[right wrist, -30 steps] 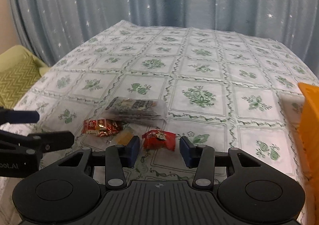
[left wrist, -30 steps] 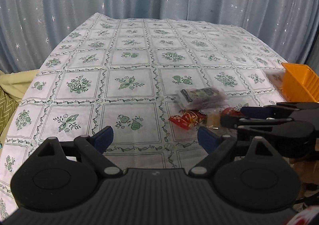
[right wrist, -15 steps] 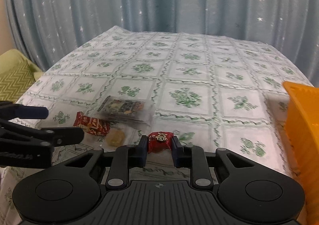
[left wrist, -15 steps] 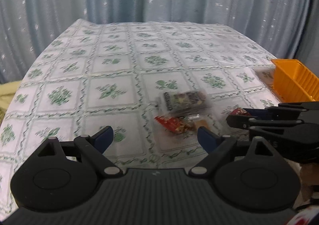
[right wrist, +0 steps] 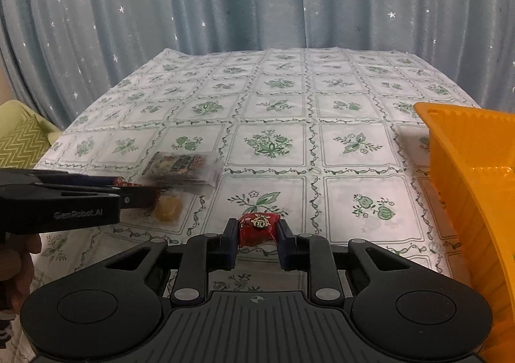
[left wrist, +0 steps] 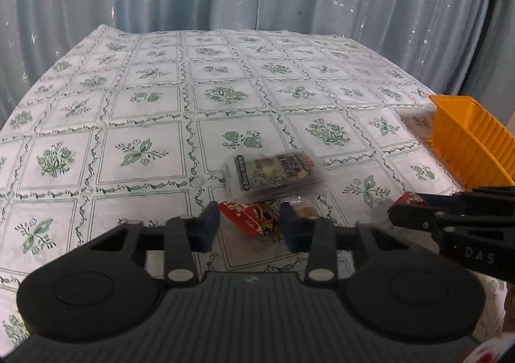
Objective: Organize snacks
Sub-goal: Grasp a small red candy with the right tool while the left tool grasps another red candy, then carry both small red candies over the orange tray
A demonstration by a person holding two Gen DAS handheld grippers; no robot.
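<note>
On the flowered tablecloth lies a long red snack packet (left wrist: 244,216). My left gripper (left wrist: 249,223) has it between its blue pads, and the jaws are closing with both pads at the packet's ends. In the right wrist view the left gripper (right wrist: 138,190) reaches in from the left. My right gripper (right wrist: 257,234) is shut on a small red wrapped candy (right wrist: 257,224) and holds it just above the cloth. The right gripper (left wrist: 405,202) also shows at the right of the left wrist view. An orange basket (right wrist: 466,170) stands to the right.
Just beyond the red packet lies a clear packet with dark print (left wrist: 273,170), and a small yellow candy (right wrist: 167,210) sits beside it. Blue starred curtains hang behind the table. A green zigzag cushion (right wrist: 19,141) sits off the table's left edge. A person's hand (right wrist: 16,263) grips the left tool.
The left gripper came down over the red packet and its wide jaws narrowed onto it. The right gripper shut on the red candy, lifted it and carried it right, closer to the basket.
</note>
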